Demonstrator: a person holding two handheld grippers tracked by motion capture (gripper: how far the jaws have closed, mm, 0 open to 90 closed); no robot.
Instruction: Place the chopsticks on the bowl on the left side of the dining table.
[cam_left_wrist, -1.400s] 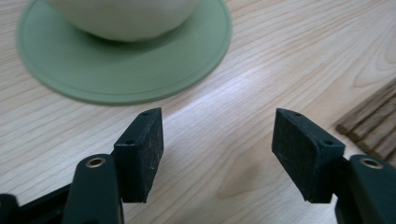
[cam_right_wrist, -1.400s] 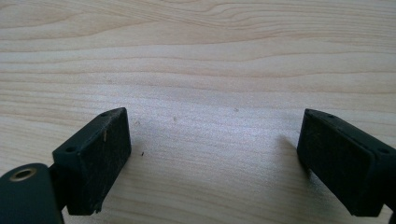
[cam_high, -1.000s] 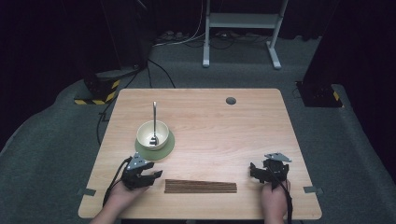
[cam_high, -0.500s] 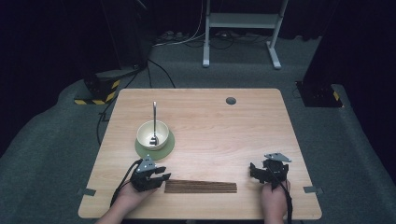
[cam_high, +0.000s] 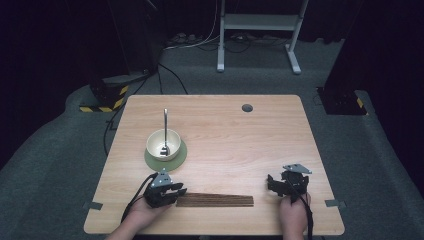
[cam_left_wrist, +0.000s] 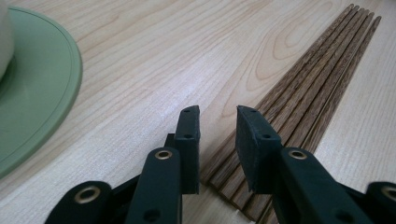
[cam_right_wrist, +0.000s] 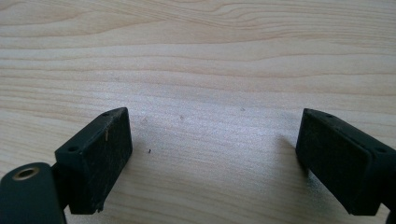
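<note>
A: Chopsticks lie in a flat row at the desk's 6 o'clock edge. Left claw has just been closing, now narrow, straddling their near ends, pads not pressing yet.

B: Right claw?

A: Wide, nothing in it, parked at 4 o'clock, probably waiting. Bowl with spoon sits at 10 o'clock.

Wood table w/ green saucer under bowl, chopstick bundle near front.

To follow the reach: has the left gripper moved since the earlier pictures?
Yes. The left gripper slid right to the near end of the chopsticks; its jaws have just been closing around them.
</note>
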